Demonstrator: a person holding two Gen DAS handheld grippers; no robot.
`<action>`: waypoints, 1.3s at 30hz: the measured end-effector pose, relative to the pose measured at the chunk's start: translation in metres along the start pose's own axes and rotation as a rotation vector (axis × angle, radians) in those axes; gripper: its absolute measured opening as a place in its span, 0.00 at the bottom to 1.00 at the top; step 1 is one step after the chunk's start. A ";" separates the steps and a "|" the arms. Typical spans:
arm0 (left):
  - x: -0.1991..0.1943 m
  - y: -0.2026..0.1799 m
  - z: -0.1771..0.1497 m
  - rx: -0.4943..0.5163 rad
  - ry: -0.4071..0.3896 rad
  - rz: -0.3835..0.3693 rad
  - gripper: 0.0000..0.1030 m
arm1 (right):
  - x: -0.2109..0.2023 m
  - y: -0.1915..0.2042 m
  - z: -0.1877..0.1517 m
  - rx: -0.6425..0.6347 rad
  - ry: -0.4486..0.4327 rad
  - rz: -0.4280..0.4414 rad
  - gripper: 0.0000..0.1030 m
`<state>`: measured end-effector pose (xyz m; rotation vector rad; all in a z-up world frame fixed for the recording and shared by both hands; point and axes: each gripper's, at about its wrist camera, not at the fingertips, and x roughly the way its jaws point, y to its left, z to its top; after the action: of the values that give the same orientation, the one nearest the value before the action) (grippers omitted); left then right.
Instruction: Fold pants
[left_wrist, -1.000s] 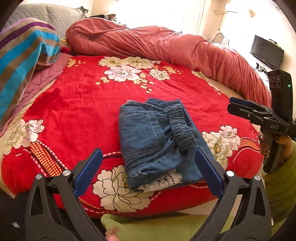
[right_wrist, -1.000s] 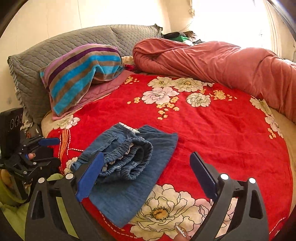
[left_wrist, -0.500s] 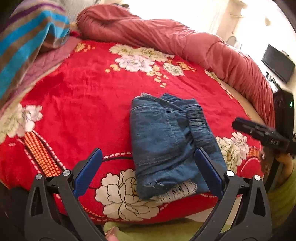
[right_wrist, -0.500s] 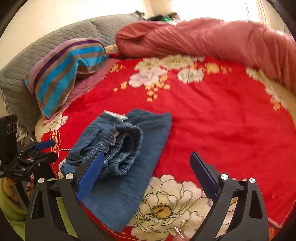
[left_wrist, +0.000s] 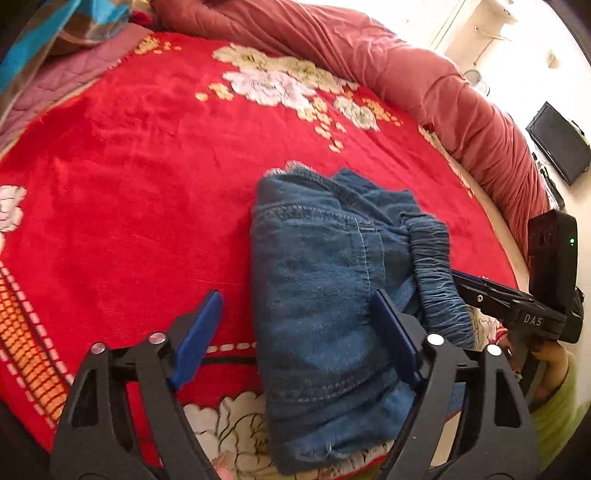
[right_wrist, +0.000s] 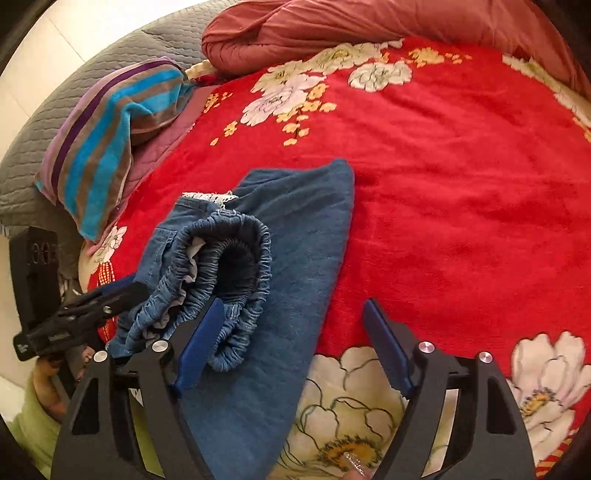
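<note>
Bed cover: red blanket (right_wrist: 461, 192) with large white and cream flowers and small yellow blossoms, spread flat over the bed.
Border pattern: orange grid band with white dashes (left_wrist: 26, 354) along the blanket's left edge in the left wrist view.
Duvet: dusty red quilt (left_wrist: 388, 62), bunched in a long roll along the far side of the bed.
Striped pillow: blue, brown and purple stripes (right_wrist: 99, 147), lying on a pink quilted cloth (right_wrist: 162, 144) at the head end.
Grey pillow: quilted, grey (right_wrist: 55, 110), behind the striped one, against the wall.
Screen: dark flat monitor (left_wrist: 559, 144) beyond the bed, near the bright wall.
</note>
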<state>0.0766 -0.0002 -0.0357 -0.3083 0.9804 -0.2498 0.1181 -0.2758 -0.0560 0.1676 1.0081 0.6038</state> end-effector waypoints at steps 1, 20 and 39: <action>0.003 -0.001 0.000 0.001 0.005 0.000 0.70 | 0.003 0.002 0.000 -0.007 0.005 0.003 0.74; 0.004 -0.018 0.012 0.053 -0.001 -0.024 0.25 | 0.004 0.036 0.017 -0.170 -0.079 0.092 0.21; 0.009 -0.023 0.085 0.112 -0.117 0.047 0.25 | 0.011 0.034 0.098 -0.238 -0.197 0.032 0.21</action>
<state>0.1516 -0.0129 0.0099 -0.1952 0.8533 -0.2404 0.1910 -0.2283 0.0022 0.0320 0.7382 0.7165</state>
